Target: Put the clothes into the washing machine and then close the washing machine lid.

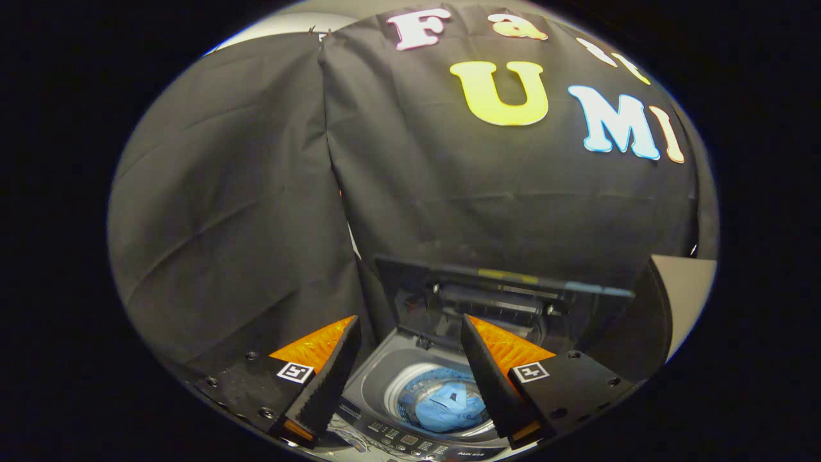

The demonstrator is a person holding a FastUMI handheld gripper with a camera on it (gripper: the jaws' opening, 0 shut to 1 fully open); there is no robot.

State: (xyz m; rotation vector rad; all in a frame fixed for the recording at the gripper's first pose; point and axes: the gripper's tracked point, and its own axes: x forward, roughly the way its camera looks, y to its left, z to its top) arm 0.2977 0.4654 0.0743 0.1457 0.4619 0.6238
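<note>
A top-loading washing machine (385,375) stands below and just ahead of my fingers. Its dark lid (500,298) is raised upright at the back, leaning toward the booth wall. Blue clothes (442,404) lie bunched inside the round drum, seen through the gap between my fingers. My gripper (410,330) hangs above the machine's opening, open, with nothing between its fingers. The left finger (330,378) is over the machine's left front edge and the right finger (490,378) is over the drum's right side.
The machine's control panel (410,443) with small buttons runs along its near edge under my fingers. Black cloth of the booth wall (256,192) hangs close behind and to the left of the machine. A pale wall patch (689,289) shows at the right.
</note>
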